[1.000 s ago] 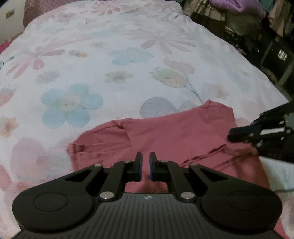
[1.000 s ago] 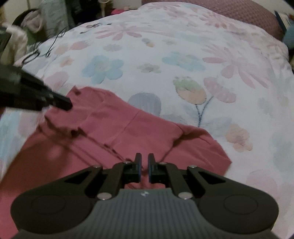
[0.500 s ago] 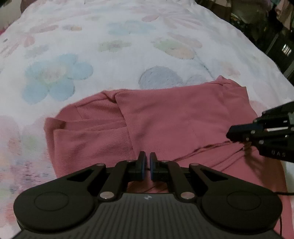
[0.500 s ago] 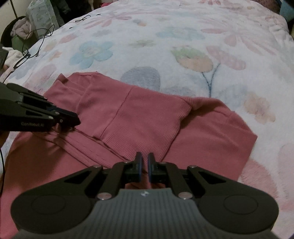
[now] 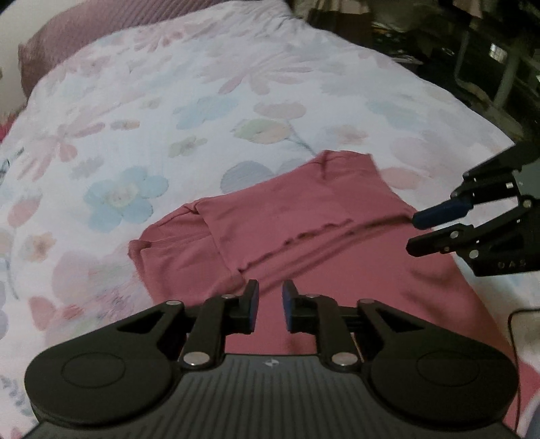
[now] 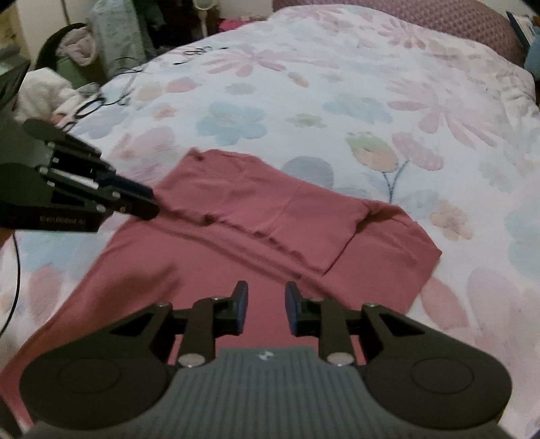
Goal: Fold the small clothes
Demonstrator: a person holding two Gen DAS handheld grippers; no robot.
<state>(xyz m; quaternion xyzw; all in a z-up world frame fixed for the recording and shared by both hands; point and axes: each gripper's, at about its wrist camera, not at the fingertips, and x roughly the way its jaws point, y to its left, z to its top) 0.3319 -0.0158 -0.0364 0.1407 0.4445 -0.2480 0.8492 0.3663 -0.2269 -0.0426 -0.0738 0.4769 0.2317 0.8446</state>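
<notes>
A dusty-red ribbed garment lies on the floral bedspread with its far part folded back over the near part. It also shows in the right wrist view. My left gripper is open and empty, just above the garment's near part. My right gripper is open and empty over the near part too. The right gripper shows at the right of the left wrist view. The left gripper shows at the left of the right wrist view.
A mauve pillow lies at the head of the bed. Black cables lie on the bed's left edge. Piled clothes and bags stand beyond that edge. Dark furniture stands past the bed's right side.
Both grippers were shut on the garment's edge, carried it forward into a fold, then opened and let go. Both have lifted and pulled back.
</notes>
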